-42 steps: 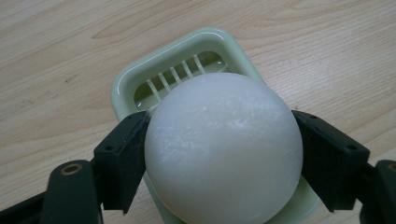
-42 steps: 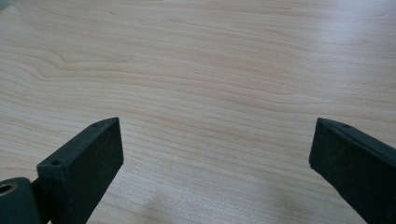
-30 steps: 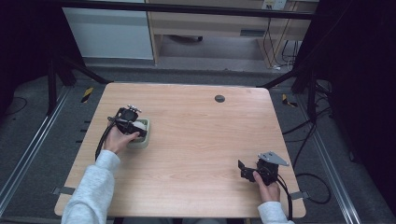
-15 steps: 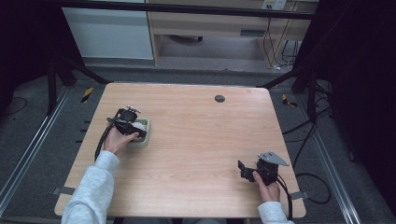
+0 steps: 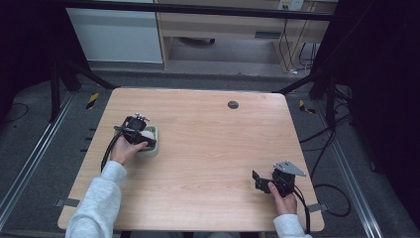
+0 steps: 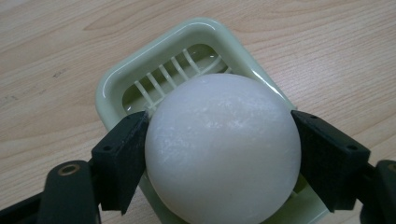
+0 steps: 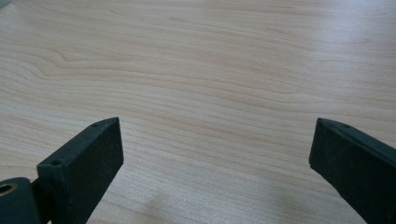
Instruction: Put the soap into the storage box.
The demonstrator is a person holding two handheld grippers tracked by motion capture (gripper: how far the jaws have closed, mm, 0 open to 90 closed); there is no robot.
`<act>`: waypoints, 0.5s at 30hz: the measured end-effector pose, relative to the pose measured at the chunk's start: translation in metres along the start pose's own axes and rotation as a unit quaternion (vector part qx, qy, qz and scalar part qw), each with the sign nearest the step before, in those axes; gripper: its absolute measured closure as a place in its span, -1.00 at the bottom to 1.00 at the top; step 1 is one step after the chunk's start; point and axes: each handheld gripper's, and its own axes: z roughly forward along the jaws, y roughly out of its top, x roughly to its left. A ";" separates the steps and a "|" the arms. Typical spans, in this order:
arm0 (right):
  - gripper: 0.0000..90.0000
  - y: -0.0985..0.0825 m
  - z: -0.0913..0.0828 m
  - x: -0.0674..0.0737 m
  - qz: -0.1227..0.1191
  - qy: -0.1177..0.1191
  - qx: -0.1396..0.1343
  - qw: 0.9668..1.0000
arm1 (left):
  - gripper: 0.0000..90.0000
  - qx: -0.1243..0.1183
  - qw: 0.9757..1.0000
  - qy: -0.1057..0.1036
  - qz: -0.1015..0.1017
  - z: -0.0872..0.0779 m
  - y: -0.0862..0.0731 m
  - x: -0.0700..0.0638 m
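One white egg [image 6: 223, 149] sits clamped between the jaws of my left gripper [image 6: 219, 158], right over the pale green slotted slicer [image 6: 140, 74] at the left side of the wooden table [image 5: 213, 148]; my right gripper [image 7: 215, 163] rests near the table's front right corner, jaws wide apart, holding nothing.

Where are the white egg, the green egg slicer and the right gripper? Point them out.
white egg [image 6: 223, 149], left gripper view, middle of its shell.
green egg slicer [image 6: 154, 53], left gripper view, far rim.
right gripper [image 7: 215, 158], right gripper view, midway between its open fingers.
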 end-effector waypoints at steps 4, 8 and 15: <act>-0.93 0.000 0.000 0.000 0.000 0.000 0.001 1.000 | -0.52 -0.014 1.000 -0.001 0.000 -0.006 0.000 0.000; -0.93 0.000 0.000 0.000 0.001 0.000 0.001 1.000 | -0.52 -0.021 1.000 -0.002 0.002 -0.010 0.001 0.000; -0.93 0.000 0.000 0.000 0.001 0.000 0.001 1.000 | -0.55 -0.036 0.999 -0.001 0.006 -0.020 0.001 -0.005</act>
